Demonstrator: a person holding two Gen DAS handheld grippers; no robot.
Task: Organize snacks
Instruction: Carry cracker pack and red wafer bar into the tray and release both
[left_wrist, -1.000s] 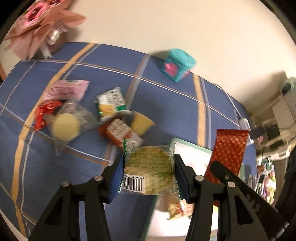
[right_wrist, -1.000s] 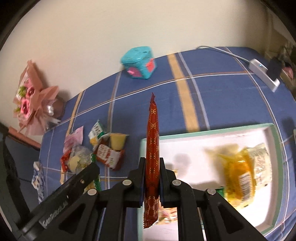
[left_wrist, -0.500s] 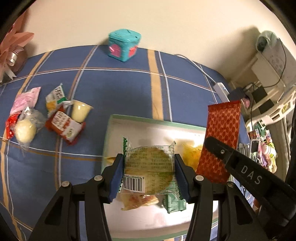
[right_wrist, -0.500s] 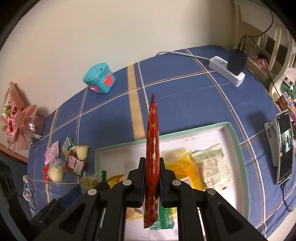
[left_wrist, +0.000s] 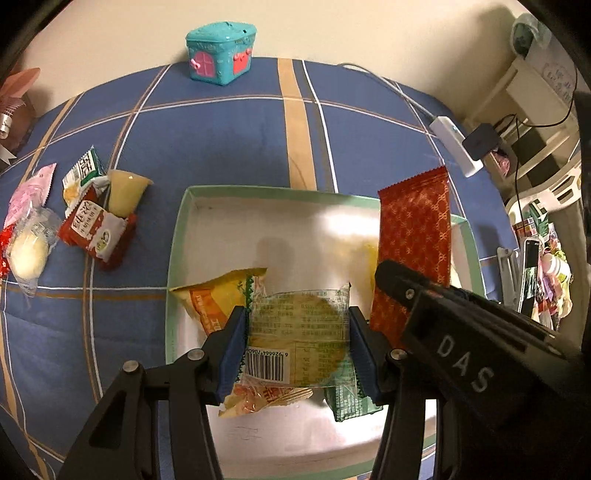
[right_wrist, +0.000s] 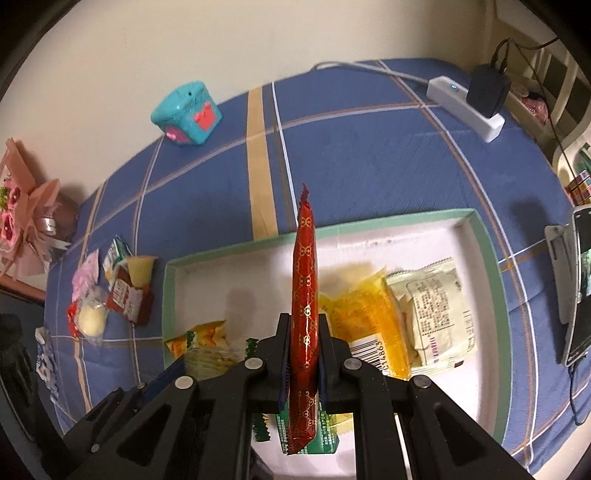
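My left gripper (left_wrist: 297, 345) is shut on a clear-wrapped round biscuit pack (left_wrist: 299, 332) with a barcode, held over the near part of the white tray with a green rim (left_wrist: 177, 236). My right gripper (right_wrist: 303, 354) is shut on a long red patterned snack bar (right_wrist: 304, 295), held edge-up above the same tray (right_wrist: 487, 243); the red bar (left_wrist: 415, 236) also shows at the right of the left wrist view. In the tray lie orange packets (right_wrist: 360, 310), a pale packet (right_wrist: 432, 314) and a green packet (left_wrist: 347, 400). Loose snacks (left_wrist: 94, 229) remain left of the tray.
A teal house-shaped box (left_wrist: 221, 51) stands at the far edge of the blue checked tablecloth (left_wrist: 229, 136). A white power strip with a black plug (right_wrist: 467, 101) lies far right, a phone on a stand (right_wrist: 576, 288) right of the tray, and a pink bouquet (right_wrist: 26, 210) far left.
Both grippers have carried their snacks rightward from the loose pile to above the tray and come lower. Both grips are unchanged.
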